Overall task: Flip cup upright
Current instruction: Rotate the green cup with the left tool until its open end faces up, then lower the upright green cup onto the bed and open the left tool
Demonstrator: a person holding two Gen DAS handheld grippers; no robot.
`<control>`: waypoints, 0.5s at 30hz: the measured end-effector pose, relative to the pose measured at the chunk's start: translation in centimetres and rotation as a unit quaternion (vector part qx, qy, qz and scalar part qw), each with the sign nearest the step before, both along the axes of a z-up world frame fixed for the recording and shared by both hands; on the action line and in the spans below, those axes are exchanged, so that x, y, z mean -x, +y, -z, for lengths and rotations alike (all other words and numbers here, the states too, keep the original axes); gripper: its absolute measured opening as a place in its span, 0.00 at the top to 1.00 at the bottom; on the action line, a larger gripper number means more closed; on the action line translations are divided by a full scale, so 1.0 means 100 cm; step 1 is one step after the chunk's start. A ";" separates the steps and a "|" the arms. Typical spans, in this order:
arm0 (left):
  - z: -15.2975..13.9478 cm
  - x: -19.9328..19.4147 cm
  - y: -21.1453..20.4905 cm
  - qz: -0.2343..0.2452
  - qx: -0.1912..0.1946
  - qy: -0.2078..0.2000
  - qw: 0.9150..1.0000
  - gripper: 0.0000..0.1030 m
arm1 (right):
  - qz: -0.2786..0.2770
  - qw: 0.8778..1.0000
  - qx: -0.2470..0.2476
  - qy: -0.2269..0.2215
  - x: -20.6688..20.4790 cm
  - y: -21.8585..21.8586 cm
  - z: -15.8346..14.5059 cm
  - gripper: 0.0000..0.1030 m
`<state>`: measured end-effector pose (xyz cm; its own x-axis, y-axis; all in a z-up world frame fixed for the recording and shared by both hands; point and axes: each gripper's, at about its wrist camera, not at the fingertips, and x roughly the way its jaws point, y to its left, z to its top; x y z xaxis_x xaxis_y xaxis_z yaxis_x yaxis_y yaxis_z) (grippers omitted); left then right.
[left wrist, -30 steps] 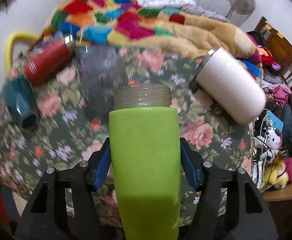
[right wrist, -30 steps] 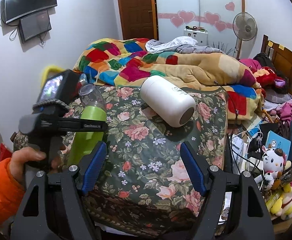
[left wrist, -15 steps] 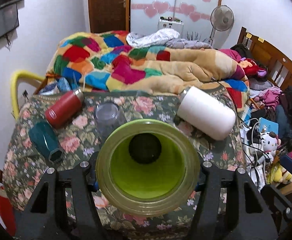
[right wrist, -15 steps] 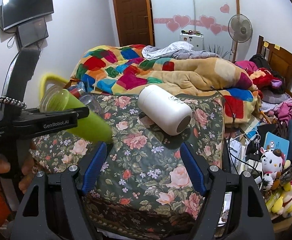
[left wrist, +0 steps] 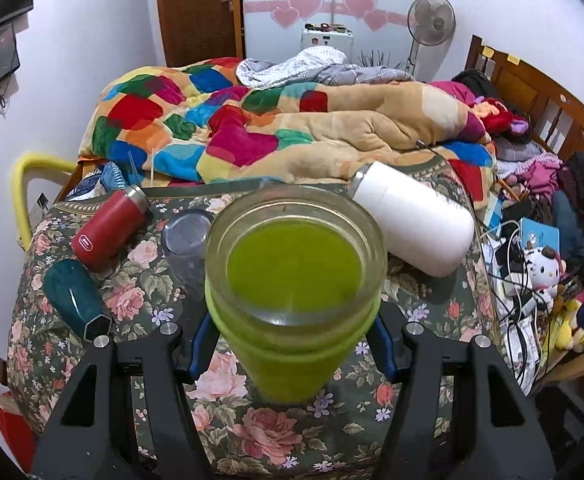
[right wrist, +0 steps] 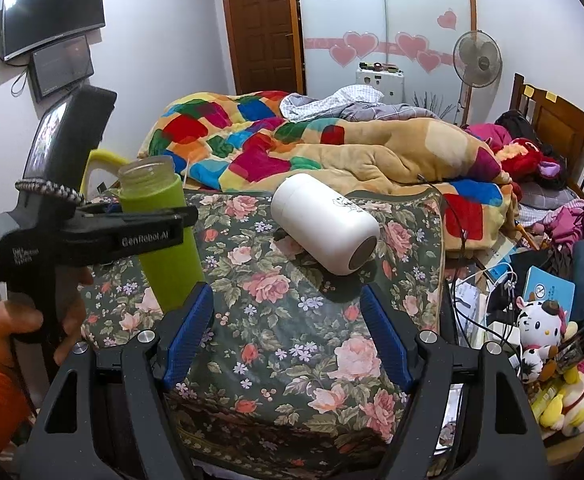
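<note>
Left gripper (left wrist: pixel 292 344) fingers clamp green cup (right wrist: pixel 163 236), mouth up, above floral desk (right wrist: pixel 292 320). Right gripper (right wrist: pixel 288 336) fingers spread, grasping nothing. White bottle (right wrist: pixel 323 236) lies sideways.

Both wrist views face the floral table (left wrist: pixel 276 432); right sits farther back.

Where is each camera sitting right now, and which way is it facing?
Left wrist: on the left tool, looking down past the gripped green cup toward the bed; only its own fingers show.
Right wrist: on the open right tool, facing the floral bedcover; the left hand shows.
Shared: green cup, white tumbler.
</note>
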<state>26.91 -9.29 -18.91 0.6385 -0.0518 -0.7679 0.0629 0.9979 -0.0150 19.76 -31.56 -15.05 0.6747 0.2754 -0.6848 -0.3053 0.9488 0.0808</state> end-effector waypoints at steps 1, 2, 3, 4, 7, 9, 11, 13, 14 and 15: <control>0.002 0.000 -0.001 0.002 -0.001 0.003 1.000 0.39 | -0.001 1.000 0.001 0.000 0.000 0.000 0.000 0.29; 0.003 0.001 -0.001 0.003 -0.001 0.000 1.000 0.39 | -0.002 1.000 0.001 0.000 0.000 0.000 0.000 0.29; 0.003 0.001 -0.001 0.004 -0.002 0.001 1.000 0.39 | -0.003 1.000 0.000 -0.002 -0.001 0.000 0.000 0.29; 0.003 0.002 -0.001 0.005 -0.003 0.001 1.000 0.39 | -0.004 1.000 0.001 -0.002 -0.001 0.001 0.000 0.29; 0.003 0.001 -0.001 0.008 -0.003 0.002 1.000 0.39 | -0.005 1.000 0.002 -0.003 0.000 0.003 0.000 0.29; 0.002 0.001 0.001 0.010 -0.001 0.005 1.000 0.39 | -0.006 1.000 0.001 -0.004 0.001 0.004 -0.001 0.29; -0.003 0.004 0.002 0.006 -0.012 -0.008 1.000 0.39 | -0.007 1.000 0.000 -0.005 0.002 0.005 -0.002 0.29; -0.009 0.009 0.002 0.015 -0.017 -0.016 1.000 0.37 | -0.007 1.000 -0.003 -0.008 0.004 0.006 -0.005 0.29; -0.013 0.012 0.002 0.021 -0.015 -0.018 1.000 0.36 | -0.006 1.000 -0.003 -0.010 0.004 0.007 -0.007 0.29; -0.015 0.014 0.002 0.025 -0.015 -0.020 0.999 0.36 | -0.006 1.000 -0.004 -0.013 0.006 0.007 -0.010 0.29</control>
<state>25.50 -9.06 -17.38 0.6652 -0.0619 -0.7441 0.1123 0.9935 0.0177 19.12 -30.84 -14.08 0.6889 0.2899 -0.6644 -0.3197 0.9441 0.0805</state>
